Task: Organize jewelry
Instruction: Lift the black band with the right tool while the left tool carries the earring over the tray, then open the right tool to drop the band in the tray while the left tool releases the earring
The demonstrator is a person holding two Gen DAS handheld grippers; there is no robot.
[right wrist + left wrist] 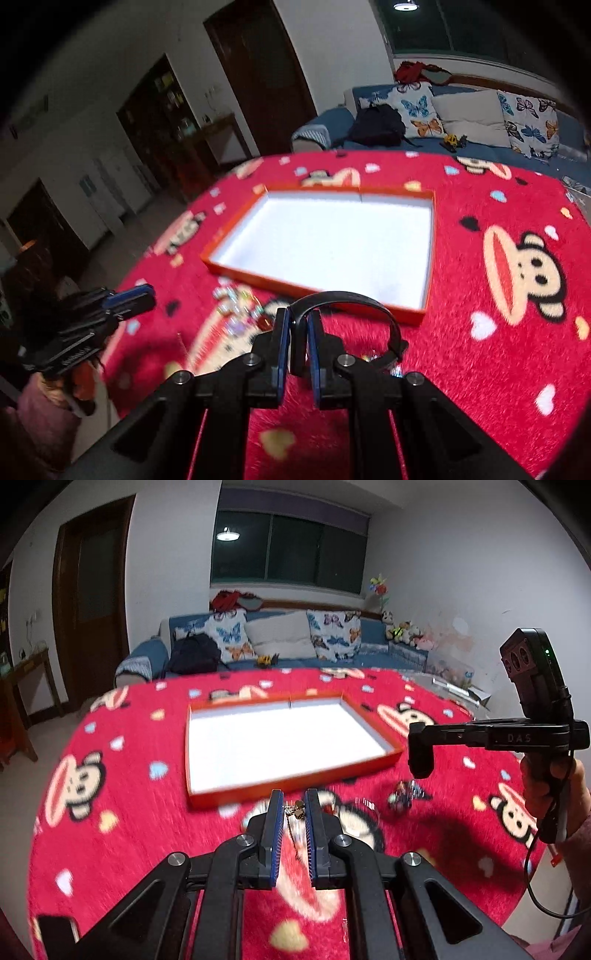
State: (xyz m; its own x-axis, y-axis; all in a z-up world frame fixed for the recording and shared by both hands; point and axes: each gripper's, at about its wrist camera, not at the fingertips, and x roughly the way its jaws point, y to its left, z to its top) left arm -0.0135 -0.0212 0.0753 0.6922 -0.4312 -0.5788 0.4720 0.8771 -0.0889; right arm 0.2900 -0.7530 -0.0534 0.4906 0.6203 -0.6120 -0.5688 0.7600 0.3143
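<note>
In the left wrist view, the left gripper (294, 805) sits at 6 o'clock, its blue ribbed pads clenched on a thin gold necklace (297, 809); small heart-shaped gold charms bunch at the fingertips and the fine chain hangs down between the pads. In the right wrist view, the right gripper (298, 325) at 6 o'clock is clamped on a black band (347, 297), a smooth curved strap that arches up from the tips and bends down toward 4 o'clock, ending in a blocky clasp.

Both tools hang over a fuzzy red blanket (110, 760) printed with cartoon monkey faces, hearts and pale blue shapes. On it, just beyond the left gripper toward 2 o'clock, lies a small dark cluster of beaded jewelry (406, 794), blurred. From the right wrist camera a scatter of clear, glittering beads (236, 306) lies at 10 o'clock of the fingertips, near the tray's front edge.

Further out, at the centre, stands a shallow rectangular tray (207, 797) with orange cardboard walls and a plain white floor; nothing lies in it.

At 3 o'clock in the left view the right tool's black body reads "DAS" (519, 737), held by a hand (550, 786) in a pink sleeve.

Farthest, at 12 o'clock, a blue sofa (373, 642) carries butterfly-print cushions (334, 635) and a black backpack (194, 657).
</note>
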